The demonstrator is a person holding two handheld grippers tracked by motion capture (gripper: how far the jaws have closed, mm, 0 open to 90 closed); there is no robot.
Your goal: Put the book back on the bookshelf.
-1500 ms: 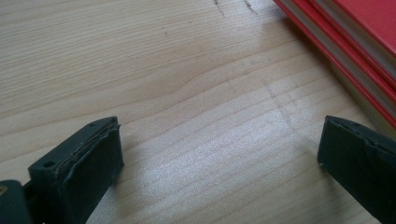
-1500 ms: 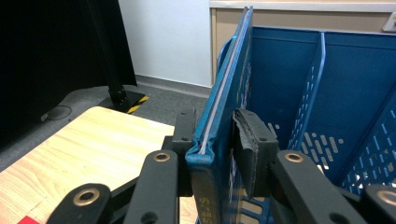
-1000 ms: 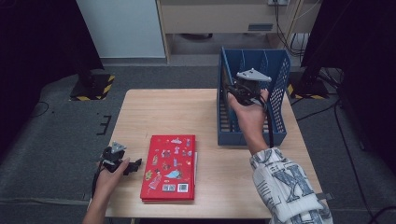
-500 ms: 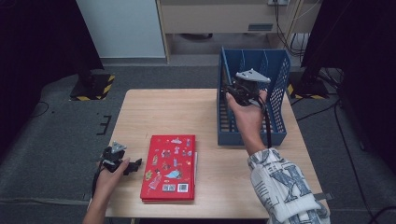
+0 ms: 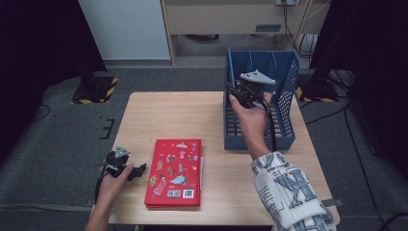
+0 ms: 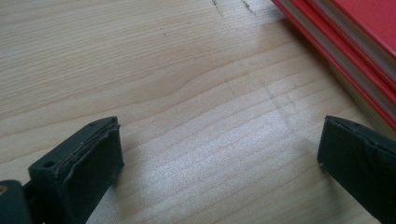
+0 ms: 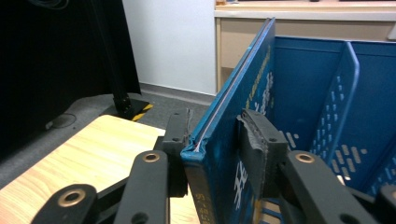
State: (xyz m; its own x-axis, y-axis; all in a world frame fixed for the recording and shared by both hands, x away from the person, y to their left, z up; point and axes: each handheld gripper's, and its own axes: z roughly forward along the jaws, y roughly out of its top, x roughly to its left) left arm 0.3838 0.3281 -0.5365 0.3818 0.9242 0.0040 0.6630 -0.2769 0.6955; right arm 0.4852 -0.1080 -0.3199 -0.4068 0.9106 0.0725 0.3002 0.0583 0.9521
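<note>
A thin blue book [image 7: 224, 116] stands upright at the left wall of the blue file rack [image 5: 285, 91], at the table's far right. My right gripper [image 7: 217, 135] straddles the book's near edge, one pad on each cover. Its jaws have just been opening a little, with the pads still against the book. In the high view that gripper [image 5: 242, 94] sits over the rack's left side. A red picture book [image 5: 175, 171] lies flat near the front edge. My left gripper [image 5: 136, 171] rests on the table left of it, open, with bare wood between its jaws [image 6: 219, 158].
The wooden table [image 5: 168, 115] has free room across its middle and far left. The red book's stacked edge [image 6: 345, 46] lies just beyond my left gripper's right jaw. The rack's inner dividers [image 7: 343, 88] stand to the right of the blue book.
</note>
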